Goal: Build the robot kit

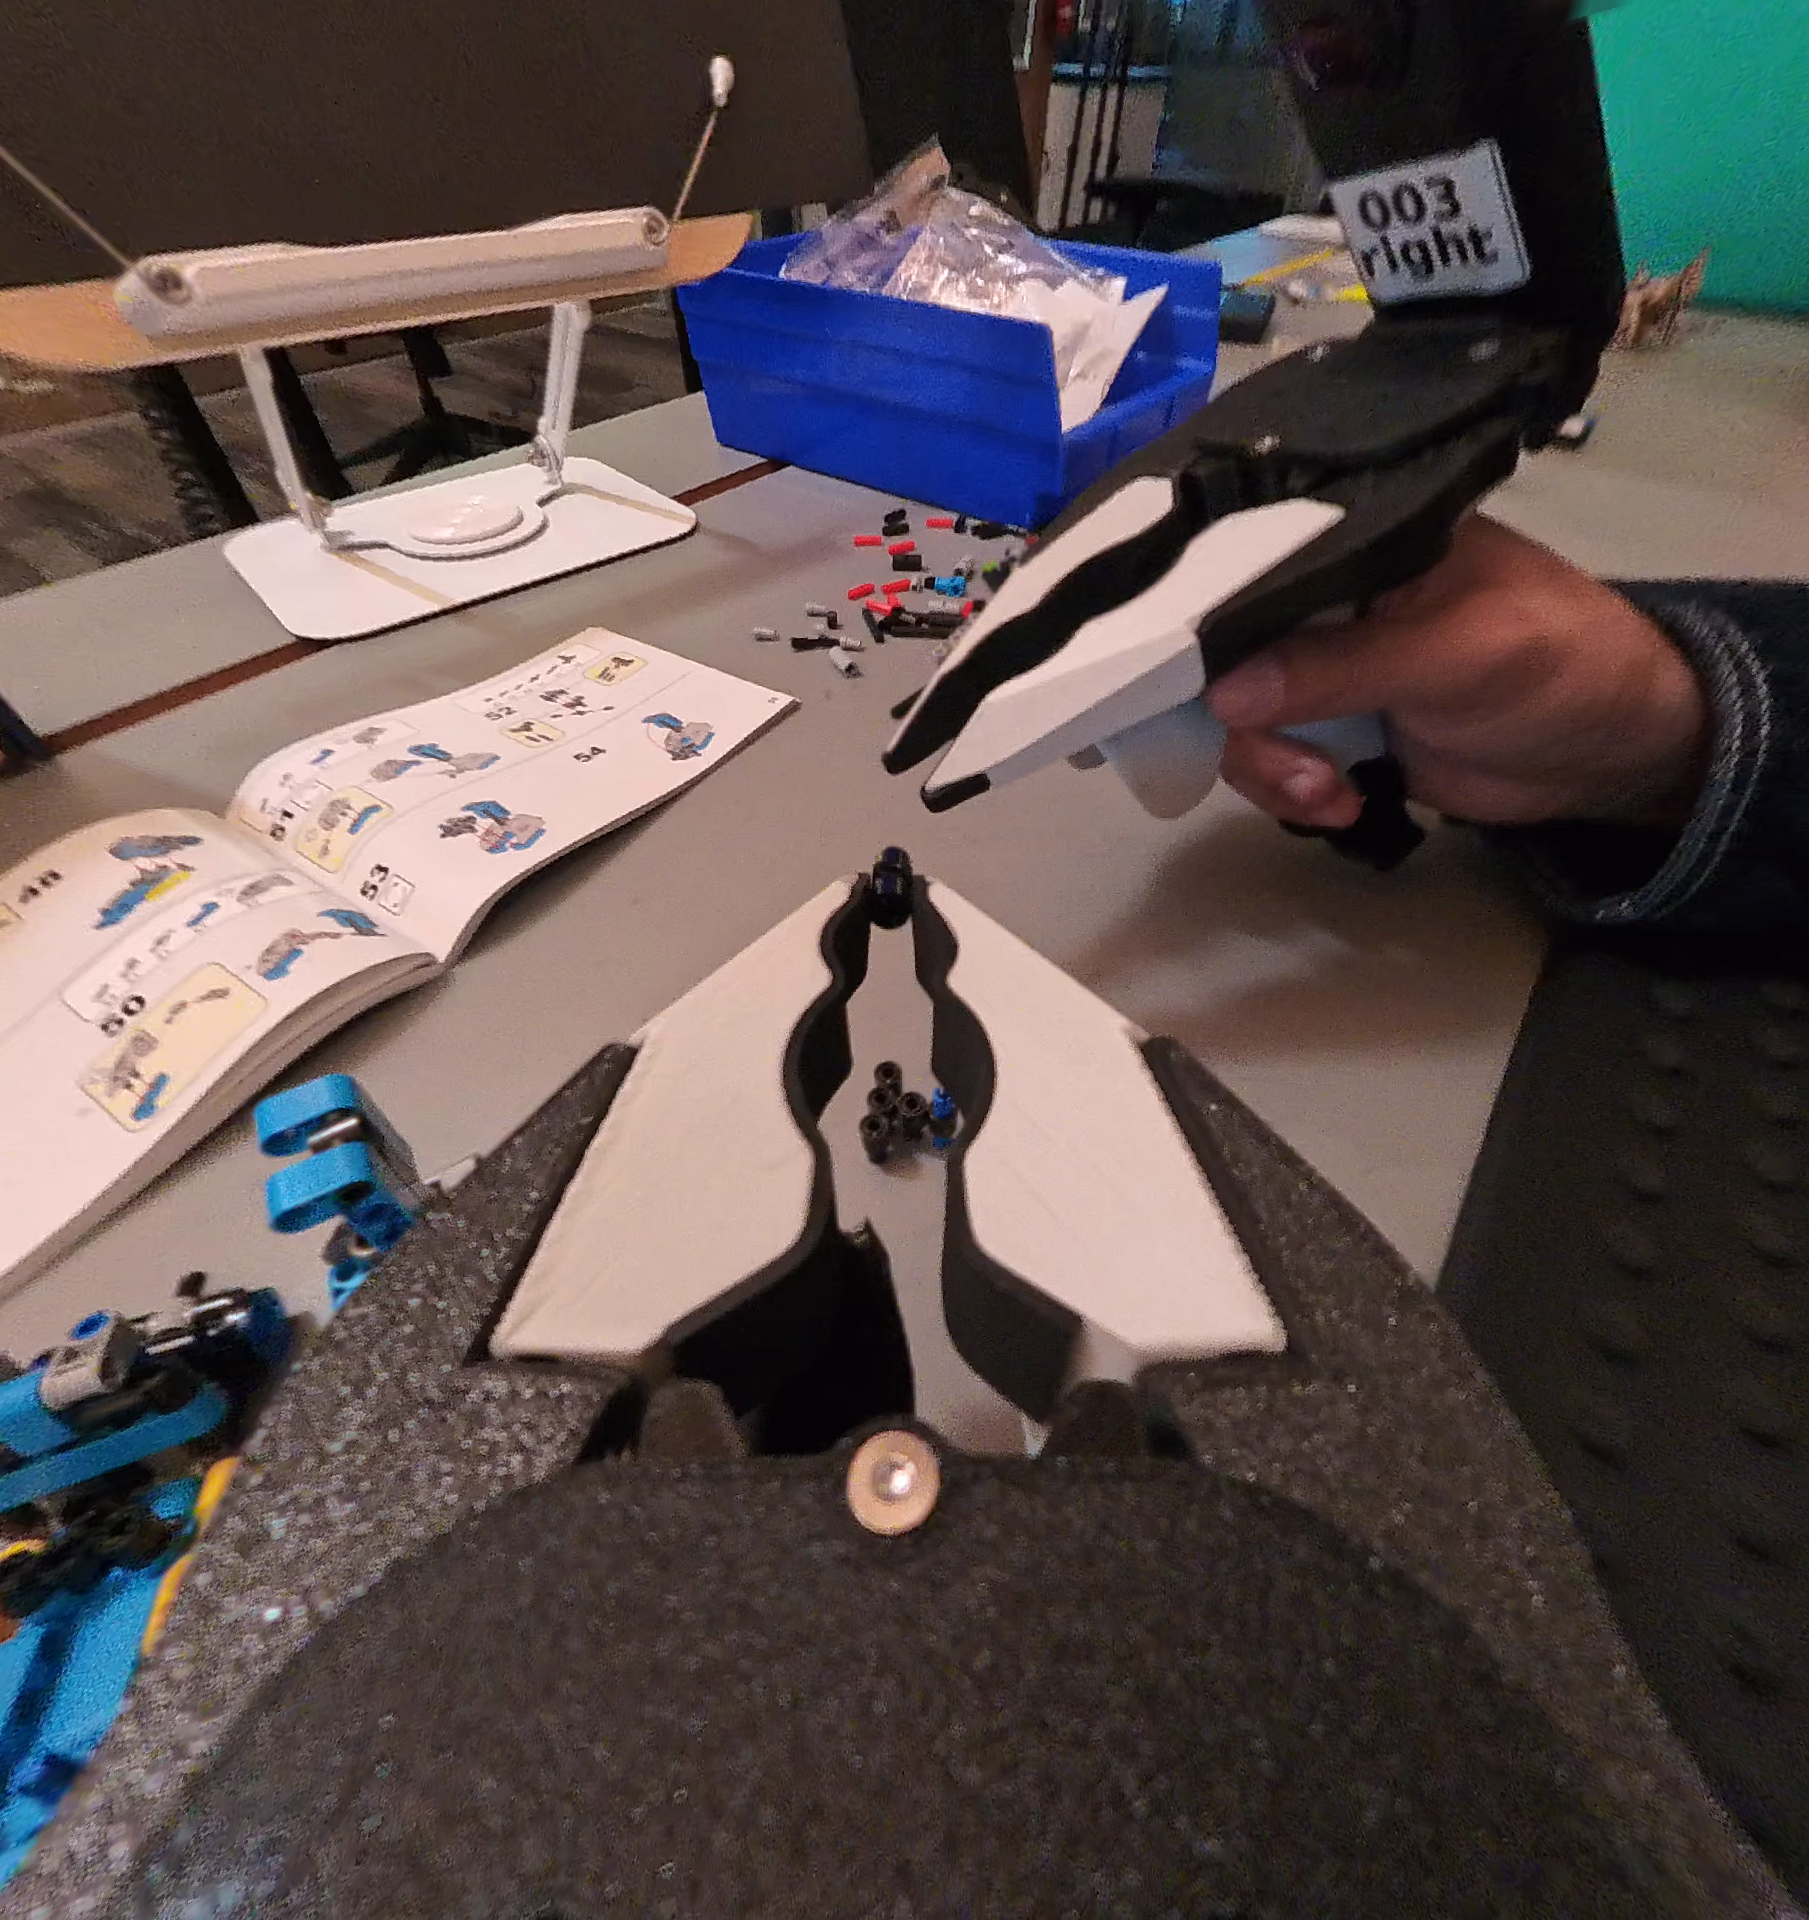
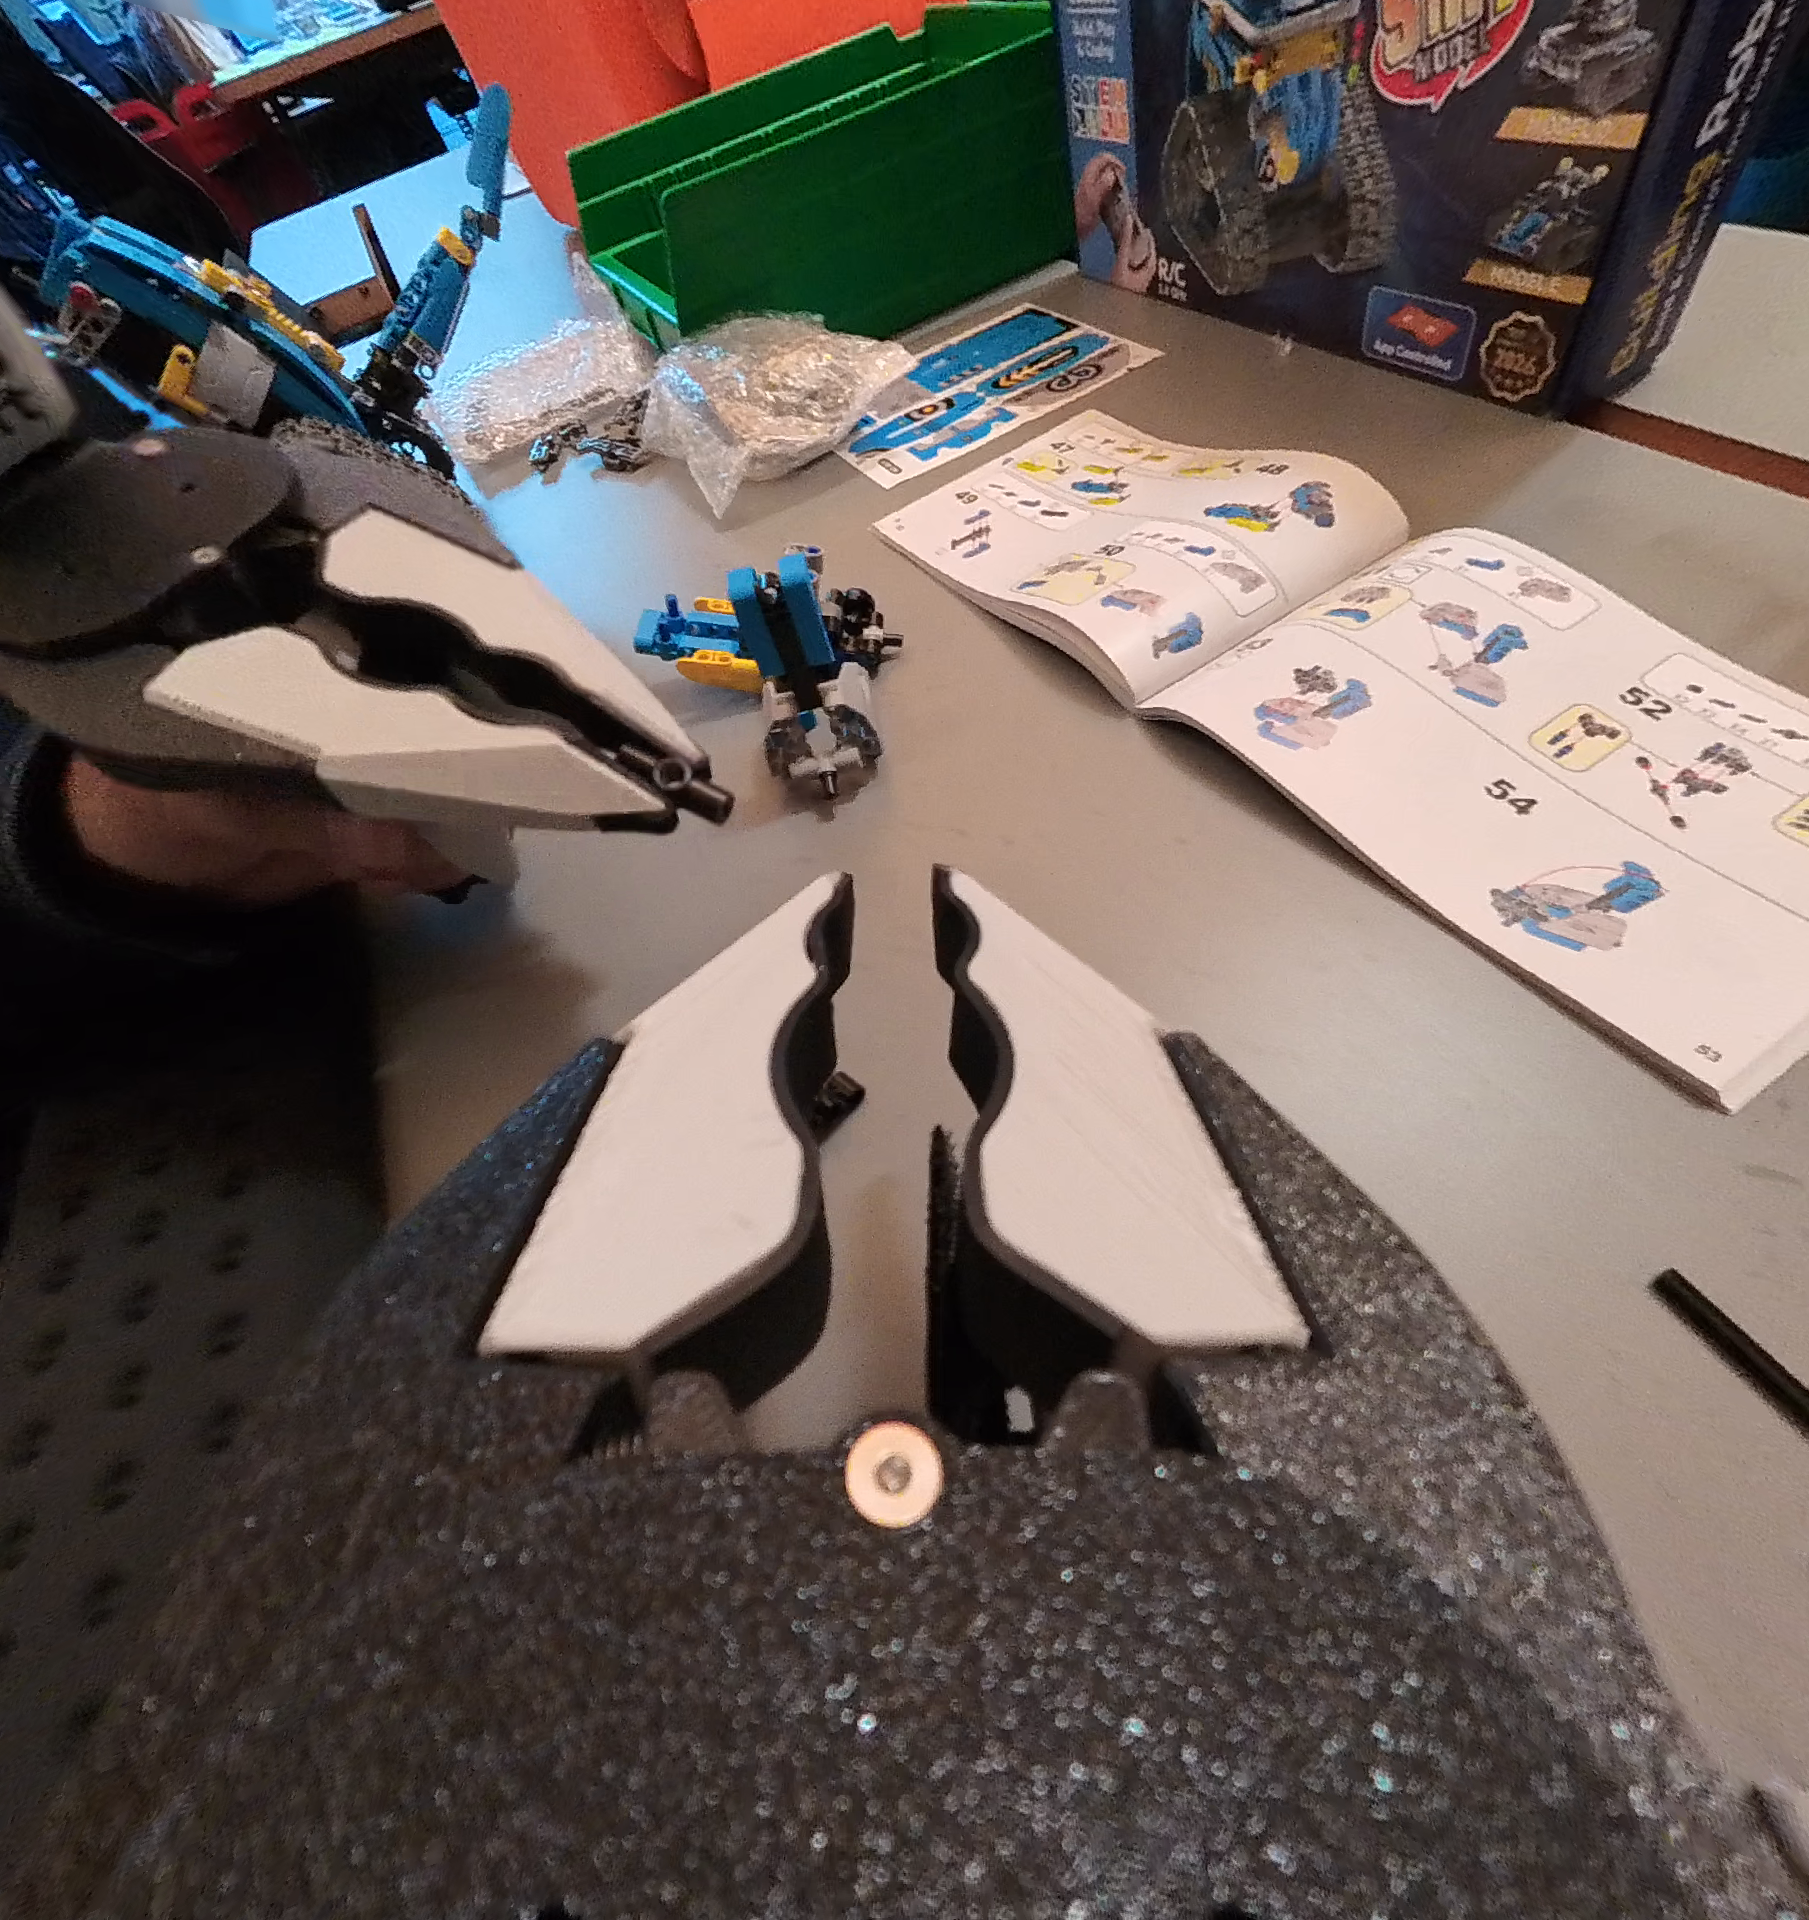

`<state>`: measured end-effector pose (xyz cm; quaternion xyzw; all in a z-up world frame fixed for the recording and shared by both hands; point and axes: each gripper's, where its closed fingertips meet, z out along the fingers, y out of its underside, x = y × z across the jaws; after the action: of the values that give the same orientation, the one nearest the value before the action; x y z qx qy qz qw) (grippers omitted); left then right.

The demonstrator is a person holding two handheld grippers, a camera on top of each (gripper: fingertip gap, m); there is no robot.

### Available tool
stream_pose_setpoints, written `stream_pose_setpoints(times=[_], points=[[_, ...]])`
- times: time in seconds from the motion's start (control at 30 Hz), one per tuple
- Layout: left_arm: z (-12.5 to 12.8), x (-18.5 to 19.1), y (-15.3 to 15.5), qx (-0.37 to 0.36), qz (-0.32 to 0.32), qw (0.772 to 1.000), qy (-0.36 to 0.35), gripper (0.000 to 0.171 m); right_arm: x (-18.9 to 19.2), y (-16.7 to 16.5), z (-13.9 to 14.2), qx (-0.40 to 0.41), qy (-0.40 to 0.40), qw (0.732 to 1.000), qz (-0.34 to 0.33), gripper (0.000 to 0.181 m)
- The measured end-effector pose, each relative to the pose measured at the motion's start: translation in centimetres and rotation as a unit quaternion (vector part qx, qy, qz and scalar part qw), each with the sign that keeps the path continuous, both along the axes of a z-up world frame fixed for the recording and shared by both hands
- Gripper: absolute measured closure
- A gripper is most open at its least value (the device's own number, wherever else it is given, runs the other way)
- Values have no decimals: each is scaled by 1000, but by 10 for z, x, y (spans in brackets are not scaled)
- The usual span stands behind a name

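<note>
My left gripper (image 1: 889,902) is shut on a small black connector piece (image 1: 891,878), which sticks out past the fingertips. It also shows in the right wrist view (image 2: 694,798), pinching the same black piece (image 2: 684,777) above the grey table. My right gripper (image 2: 893,883) is slightly open and empty. In the left wrist view the right gripper (image 1: 915,777) hovers just beyond the left fingertips, pointing at the held piece. A cluster of small black and blue pieces (image 1: 905,1117) lies on the table under the left fingers. A blue, yellow and grey brick sub-assembly (image 2: 786,660) lies beyond both grippers.
An open instruction booklet (image 2: 1399,727) lies to the right. Also there are a green bin (image 2: 827,177), the kit box (image 2: 1399,156), plastic bags (image 2: 754,395), a sticker sheet (image 2: 993,384), a black axle (image 2: 1752,1356), a blue bin (image 1: 941,405), scattered small pieces (image 1: 900,592) and a white stand (image 1: 443,520). My hands' fingertips stand some 5 centimetres from each other. From my right tips it is roughly 15 centimetres to the black axle (image 2: 1752,1356); from my left, 20 centimetres.
</note>
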<state>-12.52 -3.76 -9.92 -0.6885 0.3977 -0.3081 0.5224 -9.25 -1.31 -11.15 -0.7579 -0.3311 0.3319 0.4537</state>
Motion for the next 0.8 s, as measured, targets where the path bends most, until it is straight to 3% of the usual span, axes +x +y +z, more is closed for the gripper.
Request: stream_pose_setpoints(times=[0.13, 0.33, 0.53, 0.6, 0.7, 0.8], points=[[0, -4, 4, -37, 2, 999, -30, 164, -5, -5, -1, -1, -1, 1000, 19, 168], [-3, 1, -3, -50, -19, 998, -26, 164, -27, -34, -1, -2, 0, 994, 114, 164], [7, 10, -27, -109, -106, 985, -85, 165, -30, -41, 11, 52, 2, 990, 133, 157], [5, 10, -32, -141, -129, 977, -91, 165, -32, -49, 9, 53, -4, 986, 159, 163], [-5, 10, -44, -176, -172, 967, -71, 165, -32, -61, -1, 69, -50, 978, 191, 174], [-25, 7, -50, -161, -183, 970, -3, 164, -34, -68, -21, 66, -106, 969, 211, 175]])
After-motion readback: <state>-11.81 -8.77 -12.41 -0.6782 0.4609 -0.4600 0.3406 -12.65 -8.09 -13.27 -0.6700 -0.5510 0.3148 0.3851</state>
